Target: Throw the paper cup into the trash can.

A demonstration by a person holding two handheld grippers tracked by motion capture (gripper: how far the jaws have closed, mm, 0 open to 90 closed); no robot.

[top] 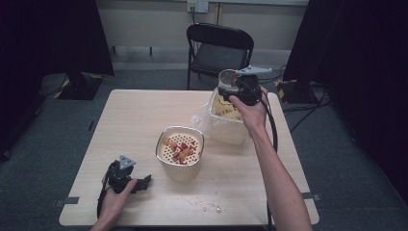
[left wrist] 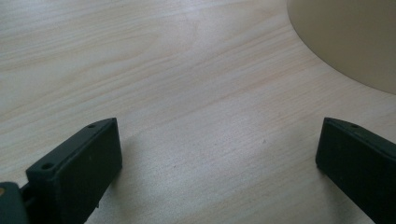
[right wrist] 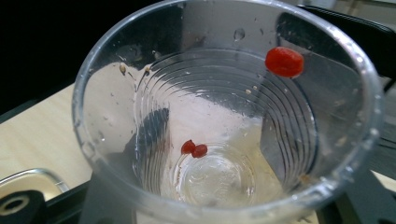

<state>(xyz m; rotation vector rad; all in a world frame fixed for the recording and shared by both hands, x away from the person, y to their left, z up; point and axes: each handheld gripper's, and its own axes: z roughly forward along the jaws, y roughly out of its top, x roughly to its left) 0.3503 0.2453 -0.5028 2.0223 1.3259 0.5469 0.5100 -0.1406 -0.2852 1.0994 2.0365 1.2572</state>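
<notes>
Holding: a clear plastic cup (top: 229, 81) was gripped by the right hand-held gripper (top: 240, 90), upper right of the high view, above a bag-lined bin (top: 226, 122).
Idle: the left hand-held gripper (top: 140, 183) was rested wide open and empty on the counter (top: 139, 120), lower left.
Residue: red bits (right wrist: 284, 61) were seen stuck inside the cup.
Risk: the thin cup could be crushed or dropped if squeezed unevenly; drips could be spilled beside the strainer bowl (top: 179, 151).
Writing: none legible.

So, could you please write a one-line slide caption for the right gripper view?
Right gripper holds a nearly empty clear plastic cup, a few red bits clinging inside.
</notes>
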